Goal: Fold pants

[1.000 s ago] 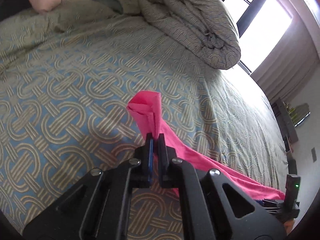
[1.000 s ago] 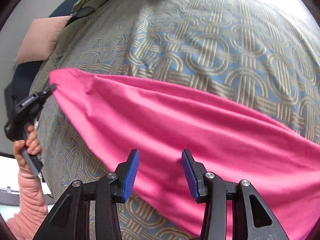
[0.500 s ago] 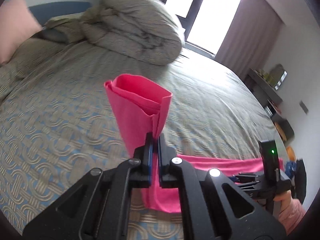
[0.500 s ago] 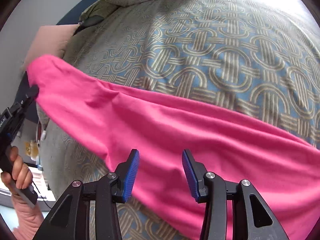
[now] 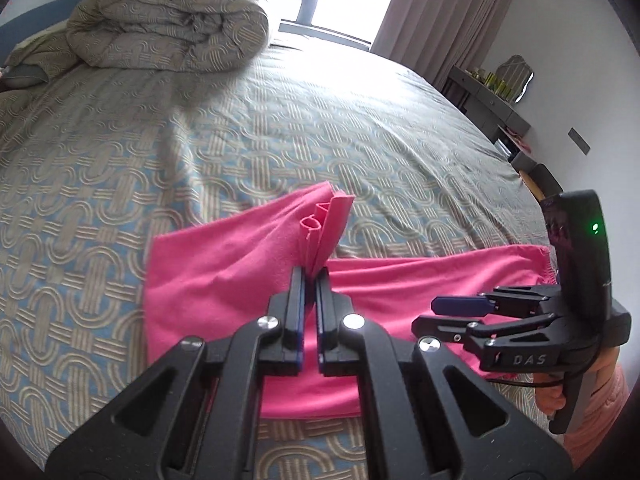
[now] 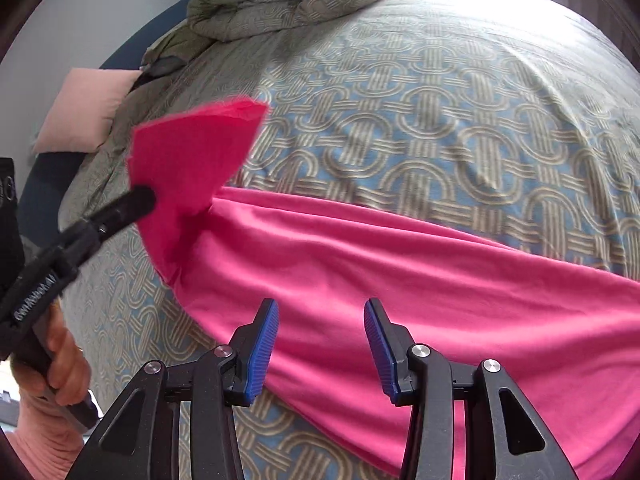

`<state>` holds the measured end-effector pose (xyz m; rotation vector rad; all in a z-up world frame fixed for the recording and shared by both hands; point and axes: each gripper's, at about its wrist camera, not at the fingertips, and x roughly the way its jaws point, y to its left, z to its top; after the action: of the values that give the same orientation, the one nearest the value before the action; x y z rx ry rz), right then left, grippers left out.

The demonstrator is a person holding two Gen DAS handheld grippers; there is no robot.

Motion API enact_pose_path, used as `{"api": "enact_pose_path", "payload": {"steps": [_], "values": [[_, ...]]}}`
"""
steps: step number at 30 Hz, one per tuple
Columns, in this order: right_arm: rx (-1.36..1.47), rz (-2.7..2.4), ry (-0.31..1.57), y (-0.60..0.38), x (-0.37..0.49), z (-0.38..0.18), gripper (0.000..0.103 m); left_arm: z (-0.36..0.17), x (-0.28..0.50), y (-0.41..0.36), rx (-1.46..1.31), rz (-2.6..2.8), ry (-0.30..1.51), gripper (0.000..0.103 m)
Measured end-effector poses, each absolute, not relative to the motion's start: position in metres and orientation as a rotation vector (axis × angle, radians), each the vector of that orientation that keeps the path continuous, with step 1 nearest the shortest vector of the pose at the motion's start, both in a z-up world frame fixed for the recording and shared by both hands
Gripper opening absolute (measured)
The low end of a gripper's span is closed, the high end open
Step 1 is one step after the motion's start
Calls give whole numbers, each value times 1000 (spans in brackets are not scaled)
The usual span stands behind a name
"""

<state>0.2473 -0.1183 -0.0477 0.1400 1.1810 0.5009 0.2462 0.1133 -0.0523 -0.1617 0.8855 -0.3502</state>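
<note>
Bright pink pants (image 5: 224, 280) lie stretched across the patterned bedspread (image 5: 280, 140). My left gripper (image 5: 309, 276) is shut on a bunched, folded end of the pants, and that end sticks up past the fingertips. In the right wrist view the same gripper (image 6: 140, 200) holds the raised pink end above the rest of the pants (image 6: 400, 280). My right gripper (image 6: 320, 312) hovers open just over the pink cloth with nothing between its blue pads (image 6: 264, 344). It also shows at the right of the left wrist view (image 5: 460, 312).
A rolled duvet (image 5: 168, 24) sits at the head of the bed, and a pink pillow (image 6: 88, 108) lies beside it. A window with curtains (image 5: 440, 12) stands behind. A grey dresser (image 5: 492, 100) lines the right wall. A hand (image 6: 64, 364) grips the left handle.
The left gripper carried the pinched pants end across over the lying cloth, folding it toward the right gripper. The right gripper rose slightly and stayed open.
</note>
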Motion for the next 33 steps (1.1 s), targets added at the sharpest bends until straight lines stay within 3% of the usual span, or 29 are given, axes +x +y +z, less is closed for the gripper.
{"api": "enact_pose_path", "payload": {"steps": [10,17,30,31,32,33], "values": [[364,520,1241,-162,257,-69,47,-88,241,60,-221,-431,995,5],[542,568,1284,-180,263,-87,66,-104,222,30,-198,-500,1050,5],[651,530,1425,-155,292,-110,68,-111,210,27,-203,-503,1053,6],[635,517,1423,-152,293,-107,57,-111,209,27,-200,-502,1054,7],[598,495,1423,-147,294,-104,20,-111,208,28,-203,-506,1059,7],[558,475,1431,-145,294,-104,5,-112,208,29,-210,-506,1065,11]]}}
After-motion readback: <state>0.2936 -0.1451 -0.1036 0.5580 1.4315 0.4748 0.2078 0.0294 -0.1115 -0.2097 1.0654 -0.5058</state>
